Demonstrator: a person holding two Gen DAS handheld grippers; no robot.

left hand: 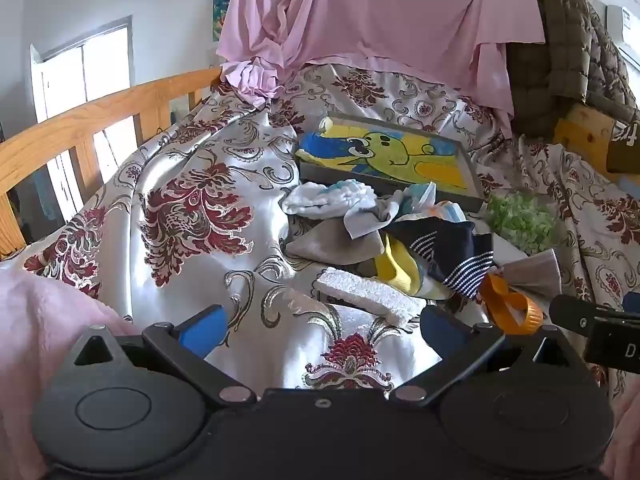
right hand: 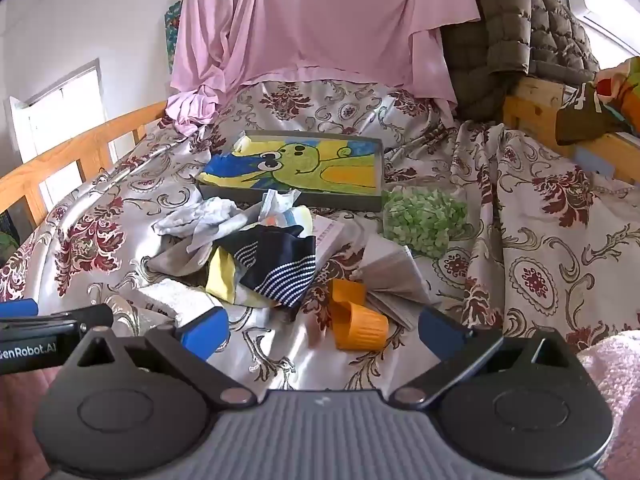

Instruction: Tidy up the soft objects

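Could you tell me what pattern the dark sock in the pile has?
The dark sock is navy with thin white stripes, clearest in the right wrist view.

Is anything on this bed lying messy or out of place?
Yes. Small cloths and socks lie in a crumpled heap beside the tray, not in it. An orange piece lies tipped over nearby, and it doesn't look soft.

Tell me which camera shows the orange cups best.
Right wrist view: the orange cups lie whole between the open jaws. In the left wrist view they sit at the right, partly hidden by the right gripper.
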